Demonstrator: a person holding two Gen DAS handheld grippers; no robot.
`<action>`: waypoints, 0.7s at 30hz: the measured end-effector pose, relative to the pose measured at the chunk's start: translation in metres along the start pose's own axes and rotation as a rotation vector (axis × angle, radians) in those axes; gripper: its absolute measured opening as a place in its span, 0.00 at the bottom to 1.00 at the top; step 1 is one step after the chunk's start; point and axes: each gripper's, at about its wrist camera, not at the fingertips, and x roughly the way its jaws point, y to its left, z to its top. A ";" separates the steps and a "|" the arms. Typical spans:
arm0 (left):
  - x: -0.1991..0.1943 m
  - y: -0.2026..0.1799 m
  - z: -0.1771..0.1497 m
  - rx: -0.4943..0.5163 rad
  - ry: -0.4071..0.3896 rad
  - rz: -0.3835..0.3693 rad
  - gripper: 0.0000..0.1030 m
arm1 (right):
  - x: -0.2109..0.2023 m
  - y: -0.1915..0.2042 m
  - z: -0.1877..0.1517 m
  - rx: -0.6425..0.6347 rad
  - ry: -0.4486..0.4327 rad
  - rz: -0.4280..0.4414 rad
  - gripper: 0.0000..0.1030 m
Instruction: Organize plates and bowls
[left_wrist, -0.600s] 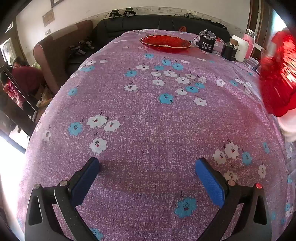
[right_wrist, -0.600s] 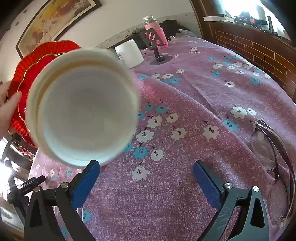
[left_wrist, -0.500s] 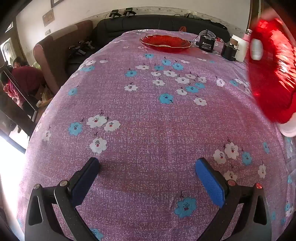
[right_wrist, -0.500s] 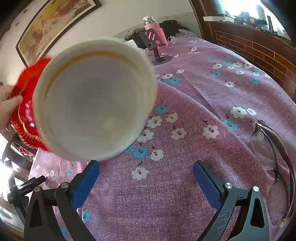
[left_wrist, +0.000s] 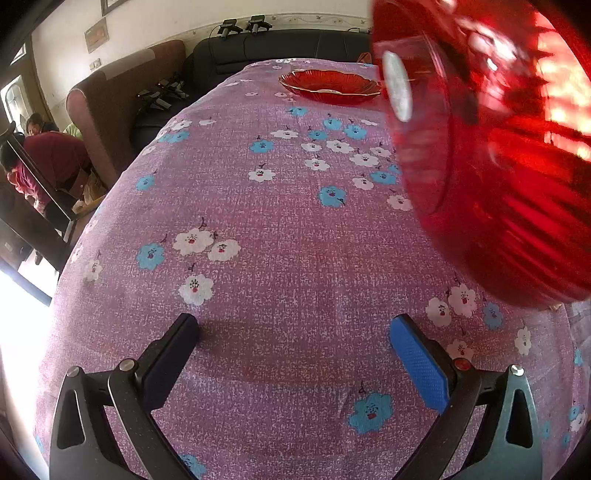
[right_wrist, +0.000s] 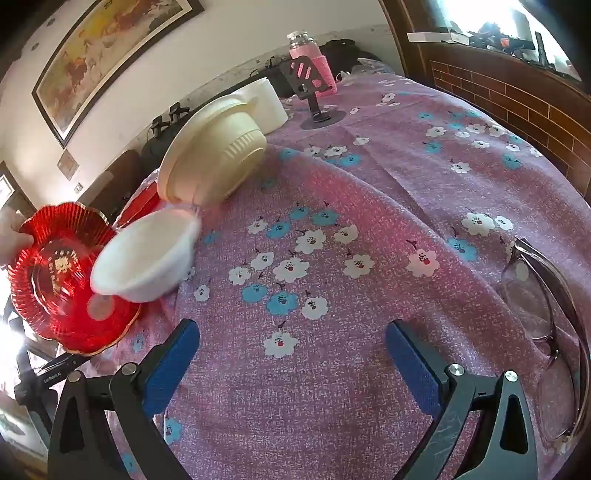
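Plates and bowls tumbling at left of right wrist view: fluted red glass plate (right_wrist: 62, 284) pinched at its far-left edge by a bare hand (right_wrist: 11, 236), small white bowl (right_wrist: 147, 254) tilted against it, cream ribbed bowl (right_wrist: 210, 155) tipped on floral purple tablecloth (right_wrist: 369, 221) beyond. Second red glass dish (left_wrist: 328, 85) resting far across, in left wrist view. Left gripper (left_wrist: 295, 350) spread wide, empty. Right gripper (right_wrist: 291, 354) likewise agape, gripping nothing. Clear spectacles (right_wrist: 546, 314) lying at right.
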 end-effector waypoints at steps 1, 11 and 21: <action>0.000 0.000 0.000 0.000 0.000 0.000 1.00 | 0.000 -0.001 0.000 0.000 0.000 0.001 0.99; 0.000 -0.003 0.000 0.000 0.000 0.000 1.00 | 0.000 -0.001 0.000 0.000 0.001 0.001 0.99; 0.000 -0.002 0.000 0.000 0.000 0.000 1.00 | 0.000 -0.001 0.000 -0.002 -0.002 0.003 0.99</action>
